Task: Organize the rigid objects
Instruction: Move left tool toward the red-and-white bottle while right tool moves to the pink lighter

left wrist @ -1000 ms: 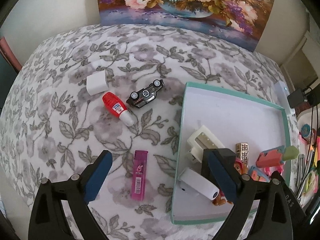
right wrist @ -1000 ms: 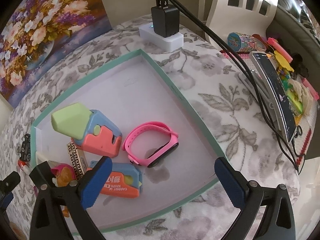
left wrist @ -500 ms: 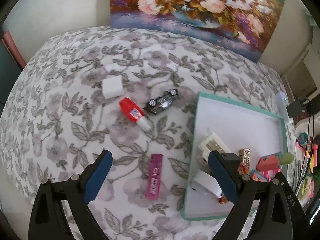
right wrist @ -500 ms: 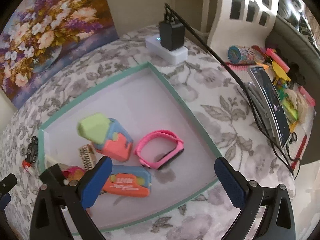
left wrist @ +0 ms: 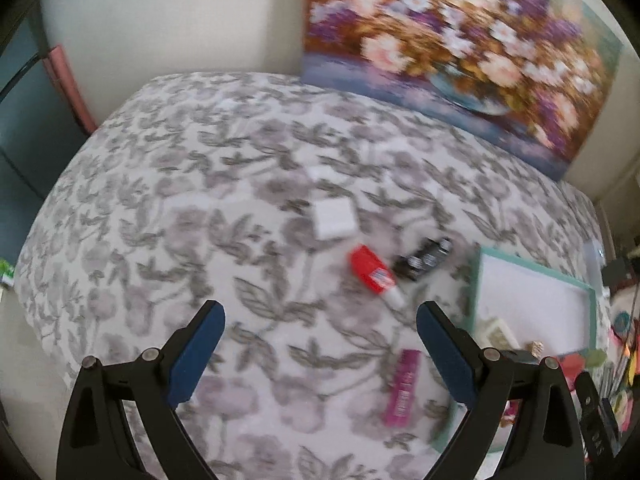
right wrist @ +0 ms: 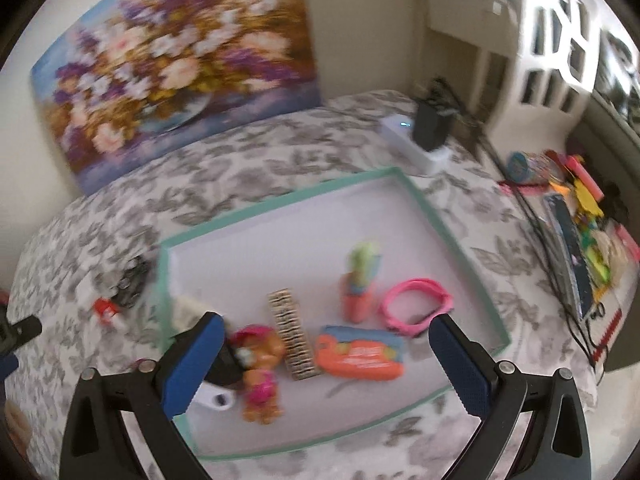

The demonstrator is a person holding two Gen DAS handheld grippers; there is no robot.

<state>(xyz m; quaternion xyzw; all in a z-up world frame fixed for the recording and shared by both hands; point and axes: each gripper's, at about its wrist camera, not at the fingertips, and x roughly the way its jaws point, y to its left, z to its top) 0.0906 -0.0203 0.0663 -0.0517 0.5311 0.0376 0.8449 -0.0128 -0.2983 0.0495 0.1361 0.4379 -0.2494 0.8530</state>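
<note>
Loose on the floral cloth: a white block [left wrist: 334, 219], a red-and-white tube [left wrist: 375, 275], a black toy car [left wrist: 423, 259] and a pink case [left wrist: 403, 388]. The teal-rimmed tray [right wrist: 460, 248] holds a pink wristband [right wrist: 416, 306], an orange-blue case [right wrist: 360, 354], a small doll [right wrist: 260, 368] and a patterned block [right wrist: 292, 334].

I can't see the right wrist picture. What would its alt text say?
An open, empty right gripper hovers over a green-rimmed tray on a floral tablecloth. The tray holds a pink watch band, an orange case, a small doll and other trinkets. The picture is blurred.
</note>
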